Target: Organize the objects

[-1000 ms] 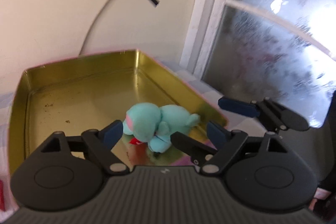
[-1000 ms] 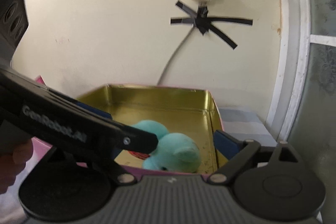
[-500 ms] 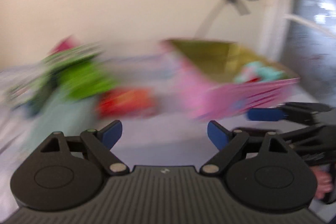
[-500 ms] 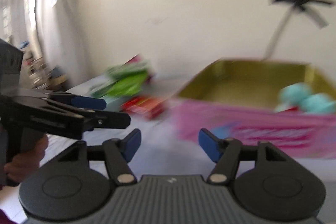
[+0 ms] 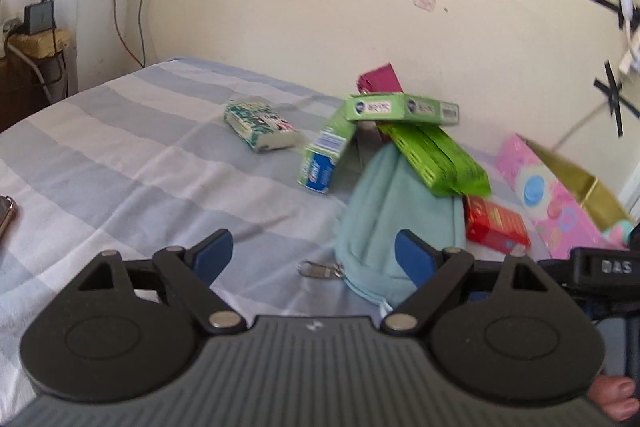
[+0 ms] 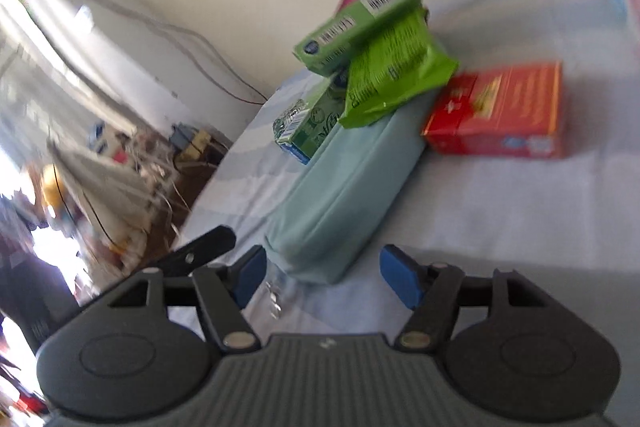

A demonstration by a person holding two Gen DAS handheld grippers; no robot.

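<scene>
both tongs left the tin (image 5: 576,179), now facing teal pouch (image 6: 344,183).

On the bed (image 5: 120,147), a packet (image 5: 438,161) lies atop the pouch (image 5: 396,211); a carton (image 5: 496,225) sits right of it, a tin (image 5: 560,203) farther right.

Matt cloth pouch (image 5: 394,203), glossy foil packet (image 5: 438,157), cardboard red box (image 6: 504,111), shiny gold tin (image 5: 592,187) w/ metal interior.

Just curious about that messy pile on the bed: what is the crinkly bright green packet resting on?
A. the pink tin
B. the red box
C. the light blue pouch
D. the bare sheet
C: the green packet lies across the top of the light blue pouch, while the red box sits beside it.
</scene>
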